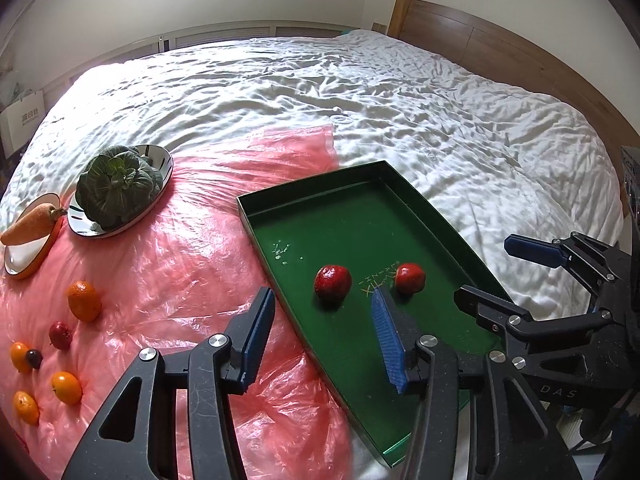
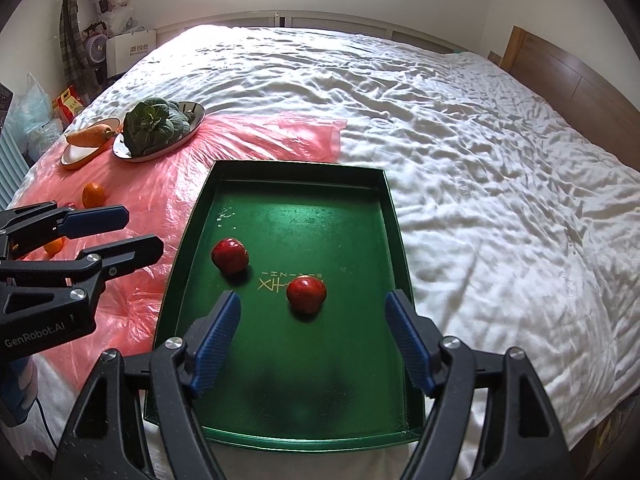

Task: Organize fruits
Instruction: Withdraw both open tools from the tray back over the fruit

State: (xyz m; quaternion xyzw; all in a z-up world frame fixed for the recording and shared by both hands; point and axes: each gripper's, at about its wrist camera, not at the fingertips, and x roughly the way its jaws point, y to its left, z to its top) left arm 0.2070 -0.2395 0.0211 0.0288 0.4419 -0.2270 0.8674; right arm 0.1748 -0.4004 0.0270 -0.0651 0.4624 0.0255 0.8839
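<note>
A green tray (image 1: 276,216) (image 2: 200,216) lies on the bed with two red fruits inside: one on the left (image 1: 332,283) (image 2: 229,255), one on the right (image 1: 409,278) (image 2: 306,289). My left gripper (image 1: 322,334) is open and empty above the tray's left rim; it also shows in the right wrist view (image 2: 128,230). My right gripper (image 2: 312,338) is open and empty over the tray's near part; it also shows in the left wrist view (image 1: 508,268). Several small oranges (image 1: 83,301) (image 2: 93,194), a small red fruit (image 1: 60,335) and a dark one (image 1: 34,358) lie on pink plastic.
The pink plastic sheet (image 1: 192,264) covers the bed's left part. A leafy green (image 1: 118,186) sits on a steel plate (image 1: 160,160). A carrot (image 1: 30,224) lies on an orange-rimmed dish (image 1: 24,264). A wooden headboard (image 1: 500,52) stands at the right.
</note>
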